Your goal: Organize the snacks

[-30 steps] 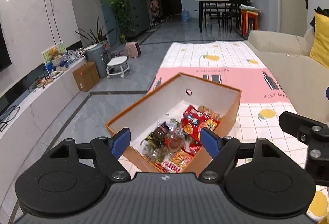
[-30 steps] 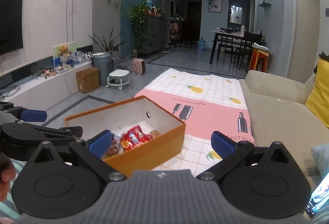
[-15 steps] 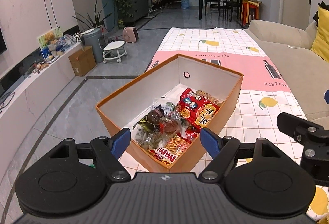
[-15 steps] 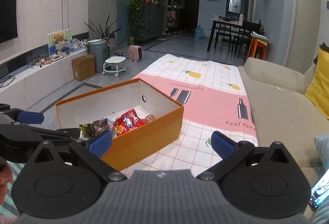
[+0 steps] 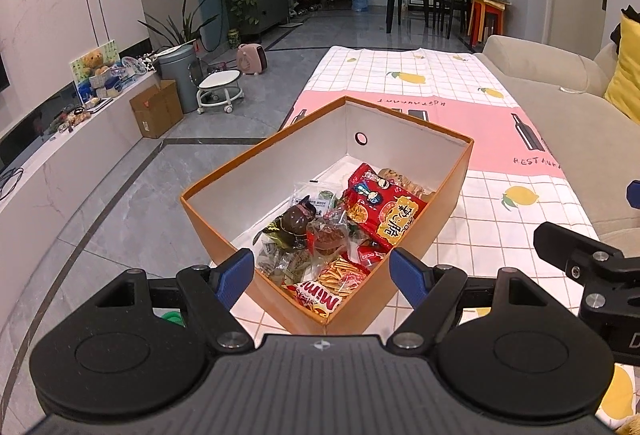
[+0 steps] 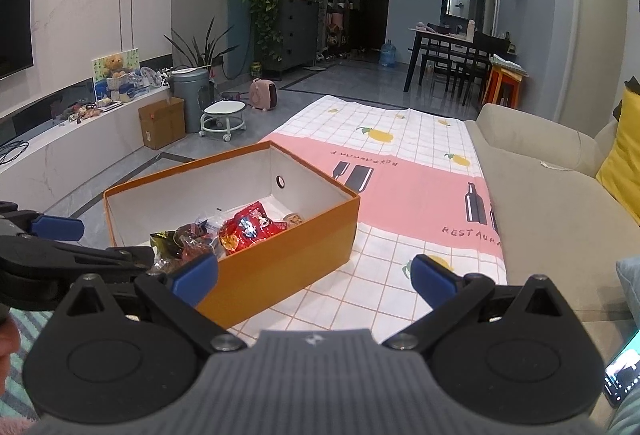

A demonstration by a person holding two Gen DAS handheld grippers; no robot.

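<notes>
Several wrapped snacks (image 5: 336,235) lie heaped in the near end of an open orange box (image 5: 436,203) on the chequered cloth (image 5: 500,235). Left gripper (image 5: 322,271) hovers over the box's near corner, jaws spread wide, holding nothing; right gripper (image 6: 314,275) sits beside the box's long side, likewise wide and empty. Judged: packets are light, soft, crinkly, slippery film; crisps inside the red bag (image 5: 384,207) would crush. Best pinched lightly at a sealed edge or corner, not across the middle.
</notes>
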